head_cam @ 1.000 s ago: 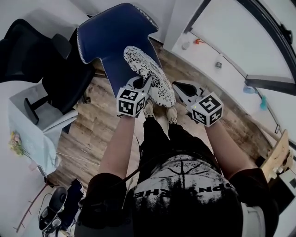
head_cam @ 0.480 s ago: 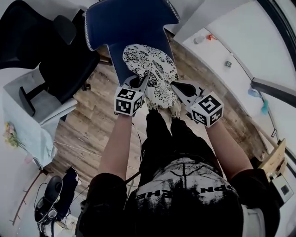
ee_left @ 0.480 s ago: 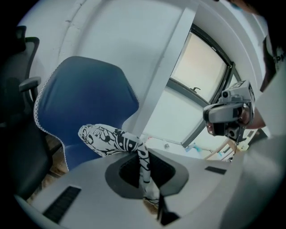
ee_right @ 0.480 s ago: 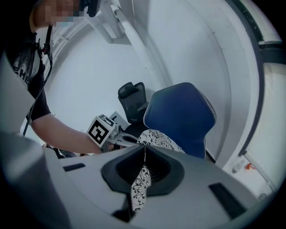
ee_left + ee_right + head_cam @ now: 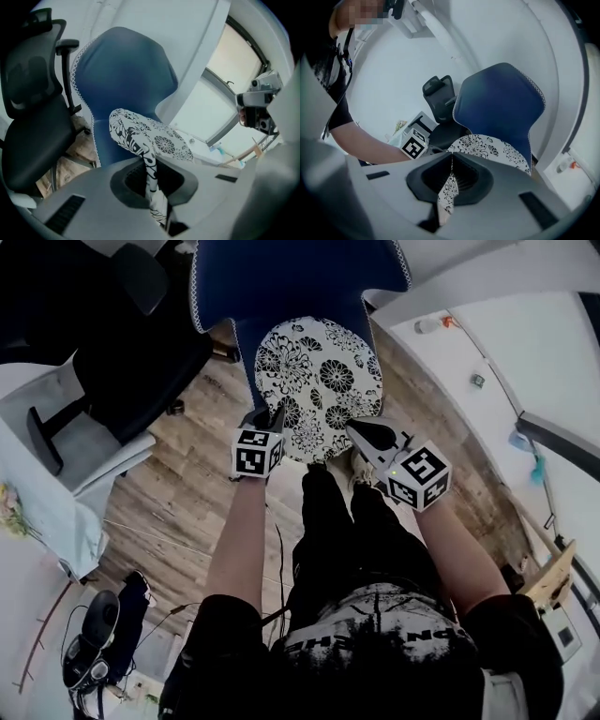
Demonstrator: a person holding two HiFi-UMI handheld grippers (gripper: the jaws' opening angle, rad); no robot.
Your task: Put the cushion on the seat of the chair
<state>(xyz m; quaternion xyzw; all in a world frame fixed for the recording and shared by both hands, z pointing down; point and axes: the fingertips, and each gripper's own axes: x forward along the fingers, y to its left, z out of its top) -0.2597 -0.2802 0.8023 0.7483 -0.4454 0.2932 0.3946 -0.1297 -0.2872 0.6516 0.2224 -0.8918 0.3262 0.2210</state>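
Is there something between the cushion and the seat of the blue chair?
Nothing visible. The left gripper and right gripper hold the cushion over the seat, whose visible part is bare.

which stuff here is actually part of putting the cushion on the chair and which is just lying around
Part of the job: floral cushion, pinched at its near edge by the left tool and the right tool; blue chair, whose seat it goes on.

Just lying about: black office chair; flowers at the left; black gear on the wooden floor.
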